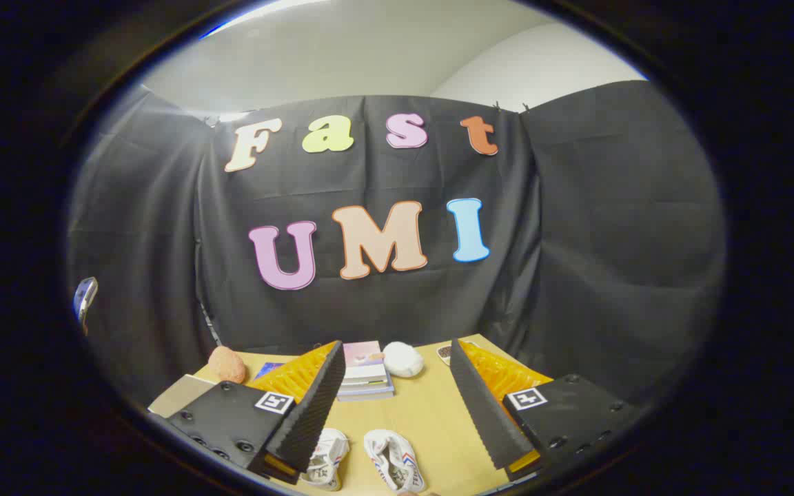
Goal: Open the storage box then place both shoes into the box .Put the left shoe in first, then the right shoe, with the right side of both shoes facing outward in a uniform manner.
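Two white shoes lie on the wooden table (pixel 431 413) between my fingers, close beneath the gripper. The one near the left finger (pixel 325 457) is partly hidden by that finger; the other (pixel 394 460) shows red and blue stripes on its side. My gripper (pixel 391 406) hangs above them, open wide, with nothing between the fingers and touching neither shoe. I cannot see a storage box from here.
Beyond the fingers, a stack of books (pixel 365 372) lies at the back of the table with a white rounded object (pixel 403 359) beside it. An orange-brown lump (pixel 227 364) sits further left. The black cloth wall stands right behind the table.
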`<action>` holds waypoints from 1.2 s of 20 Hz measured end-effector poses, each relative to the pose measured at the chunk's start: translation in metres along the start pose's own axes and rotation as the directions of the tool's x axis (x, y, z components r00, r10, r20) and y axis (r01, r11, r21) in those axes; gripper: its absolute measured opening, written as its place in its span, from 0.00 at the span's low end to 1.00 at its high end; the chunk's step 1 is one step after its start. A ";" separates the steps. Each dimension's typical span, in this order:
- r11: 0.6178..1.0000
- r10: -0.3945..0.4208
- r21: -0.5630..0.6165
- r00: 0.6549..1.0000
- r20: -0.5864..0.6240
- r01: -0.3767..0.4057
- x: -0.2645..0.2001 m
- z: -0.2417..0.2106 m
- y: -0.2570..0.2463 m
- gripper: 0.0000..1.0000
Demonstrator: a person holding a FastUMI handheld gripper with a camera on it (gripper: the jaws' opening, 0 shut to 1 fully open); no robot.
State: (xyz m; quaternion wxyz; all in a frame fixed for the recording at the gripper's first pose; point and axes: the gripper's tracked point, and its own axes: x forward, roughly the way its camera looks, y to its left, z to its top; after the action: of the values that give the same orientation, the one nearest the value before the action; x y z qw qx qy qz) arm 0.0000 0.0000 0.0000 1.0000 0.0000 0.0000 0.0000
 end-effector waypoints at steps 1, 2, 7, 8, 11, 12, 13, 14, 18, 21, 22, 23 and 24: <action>1.000 0.004 -0.001 1.000 -0.002 -0.004 -0.001 0.000 0.002 0.99; 1.000 0.009 -0.002 1.000 -0.004 -0.009 -0.002 0.000 0.004 0.99; 1.000 0.019 -0.004 1.000 -0.003 -0.019 -0.007 -0.001 0.009 0.99; 1.000 0.018 -0.005 1.000 -0.001 -0.018 -0.008 0.000 0.010 0.99; 1.000 0.019 -0.006 1.000 0.005 -0.019 -0.011 0.001 0.013 0.99; 1.000 0.021 -0.007 1.000 0.006 -0.021 -0.012 0.002 0.016 0.99; 1.000 0.022 -0.009 1.000 0.005 -0.022 -0.013 0.001 0.017 0.99; 1.000 0.024 -0.012 1.000 0.005 -0.024 -0.014 0.002 0.019 0.99; 0.999 0.031 -0.021 1.000 0.004 -0.031 -0.020 0.002 0.028 0.99; 0.999 0.037 0.007 0.999 0.001 -0.037 -0.024 0.002 0.037 0.99; 0.999 0.038 0.025 0.999 -0.001 -0.038 -0.026 0.001 0.040 0.99; 0.998 0.040 0.044 0.999 -0.008 -0.040 -0.027 -0.002 0.044 0.99; 0.997 0.042 0.066 0.999 -0.014 -0.041 -0.029 -0.005 0.049 0.99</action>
State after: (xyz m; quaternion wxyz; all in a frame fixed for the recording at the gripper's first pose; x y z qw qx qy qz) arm -0.0288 0.0487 -0.0049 0.9992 0.0326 0.0079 0.0208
